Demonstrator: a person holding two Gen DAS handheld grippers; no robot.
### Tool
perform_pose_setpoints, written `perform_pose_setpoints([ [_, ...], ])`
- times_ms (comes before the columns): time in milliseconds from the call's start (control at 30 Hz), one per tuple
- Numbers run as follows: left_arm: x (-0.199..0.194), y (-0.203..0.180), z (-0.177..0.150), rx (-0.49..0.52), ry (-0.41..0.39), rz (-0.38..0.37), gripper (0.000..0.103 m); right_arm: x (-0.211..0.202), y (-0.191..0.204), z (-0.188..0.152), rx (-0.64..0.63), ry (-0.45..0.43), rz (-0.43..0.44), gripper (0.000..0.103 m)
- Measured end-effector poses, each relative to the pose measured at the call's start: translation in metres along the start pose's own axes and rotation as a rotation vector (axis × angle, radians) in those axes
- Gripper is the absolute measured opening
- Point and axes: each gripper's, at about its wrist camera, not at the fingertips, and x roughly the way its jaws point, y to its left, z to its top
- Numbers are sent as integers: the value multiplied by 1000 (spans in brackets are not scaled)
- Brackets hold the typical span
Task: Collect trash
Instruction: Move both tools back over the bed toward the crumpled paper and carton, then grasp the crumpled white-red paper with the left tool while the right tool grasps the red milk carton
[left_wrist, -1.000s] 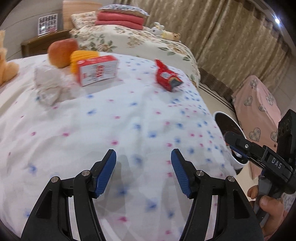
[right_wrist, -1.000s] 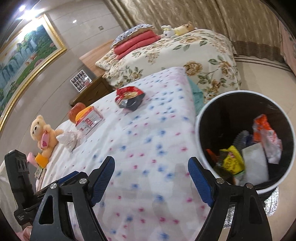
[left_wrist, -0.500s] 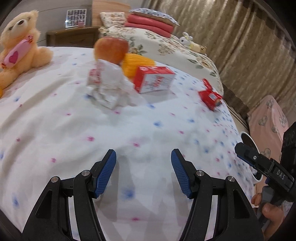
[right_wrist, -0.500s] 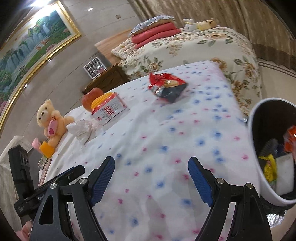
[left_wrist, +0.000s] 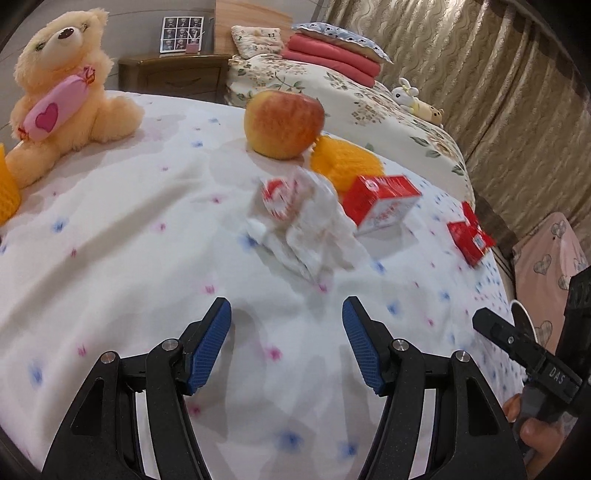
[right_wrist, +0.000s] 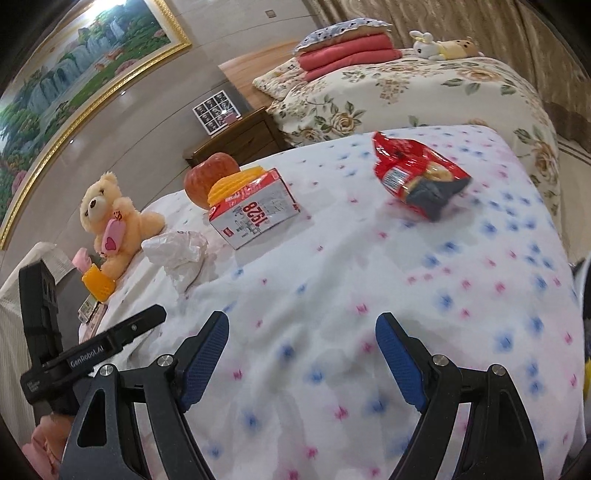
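- My left gripper (left_wrist: 287, 347) hangs over the white dotted bedspread (left_wrist: 129, 258) with its blue pads spread wide and nothing between them.
- Straight ahead of it lies a crumpled white wrapper (left_wrist: 303, 225) with a red print, resting on the bedspread a little beyond the fingertips and apart from them.
- Just behind the wrapper sits an apple (left_wrist: 283, 123), with an orange ridged object (left_wrist: 345, 164) beside it on the right.
- A red and white carton (left_wrist: 380, 205) lies to the right of the wrapper, close to it; I cannot tell whether they touch.
- Farther right, near the bed's edge, is a red snack bag (left_wrist: 469, 236).
- My right gripper (right_wrist: 302, 358) is also spread wide and holds nothing, above the same bedspread.
- From the right wrist view the snack bag (right_wrist: 417, 173) lies ahead and slightly right, well apart from the carton (right_wrist: 255, 214).
- The crumpled wrapper (right_wrist: 177, 254) appears at the left there, between the carton and a teddy bear (right_wrist: 110, 218).
- The bear (left_wrist: 59, 88) sits upright at the far left of the bed, holding a pink heart cushion.
- A sliver of a bin rim (left_wrist: 522, 317) shows beyond the bed's right edge.
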Motion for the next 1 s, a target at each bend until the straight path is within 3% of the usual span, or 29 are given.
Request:
perform_pose_setpoints([
  [267,14,8,25,46,3,18,76,35,17,25,-100,39,28,90],
  [567,39,5,42,111,18,30,77,62,24,44,-141,69,54,92],
  [633,40,8,44,109,7,14,63,66,26,48,-151,73,64,92],
  [667,41,10,45,106,7,-8,41,68,27,50,-157,75,66,92],
  [700,42,11,46,108,16,-17,37,71,28,52,-164,78,69,92],
  [1000,35,27,43,56,2,-52,31,93,40,67,-227,91,46,92],
])
